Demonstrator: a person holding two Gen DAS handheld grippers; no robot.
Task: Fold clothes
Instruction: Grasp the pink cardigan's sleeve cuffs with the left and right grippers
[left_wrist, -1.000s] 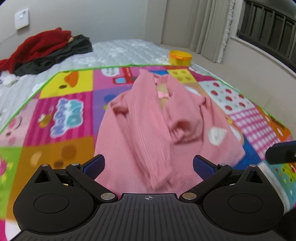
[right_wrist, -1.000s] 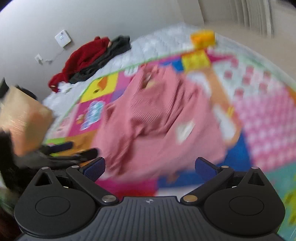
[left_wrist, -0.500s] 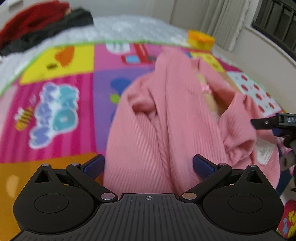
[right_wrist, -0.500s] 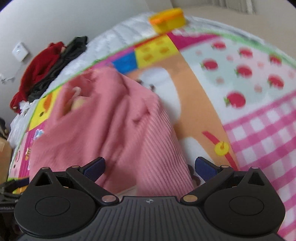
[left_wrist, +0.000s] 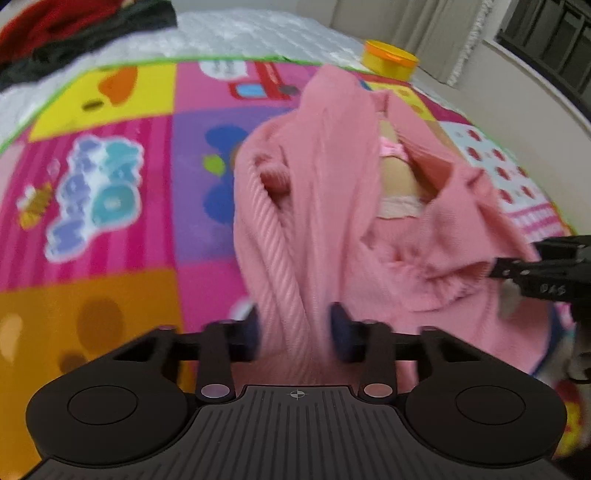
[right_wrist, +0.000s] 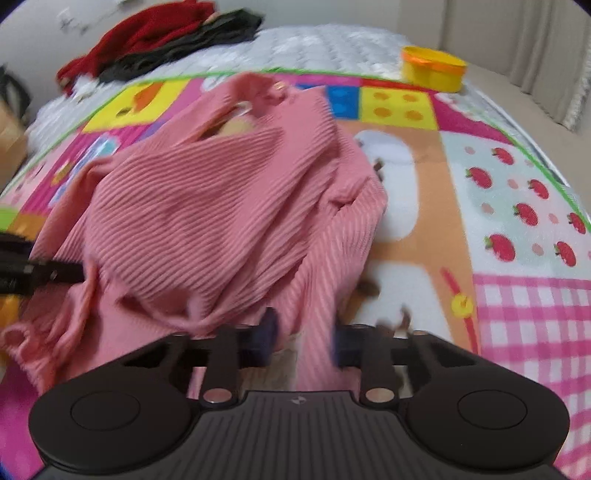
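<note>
A pink ribbed garment (left_wrist: 325, 206) lies crumpled on a colourful play mat (left_wrist: 103, 177). My left gripper (left_wrist: 297, 332) is at the garment's near edge. Its jaws are closing, and a thick fold of the pink cloth fills the gap between the pads. In the right wrist view the same garment (right_wrist: 207, 221) spreads to the left. My right gripper (right_wrist: 304, 339) has its jaws closing on a narrow strip of the garment's right edge. Each gripper shows in the other's view: the right gripper (left_wrist: 517, 273) at the garment's right side, the left gripper (right_wrist: 55, 275) at its left.
A yellow tub with an orange rim (right_wrist: 432, 68) stands at the mat's far edge. A heap of red and dark clothes (right_wrist: 159, 40) lies on the white quilted pad (right_wrist: 325, 44) behind the mat. A cardboard box (right_wrist: 9, 136) is at far left, curtains at back right.
Both grippers have come down onto the pink garment. Their jaws have gone from wide open to narrow, each with a fold of the pink cloth between the pads.
</note>
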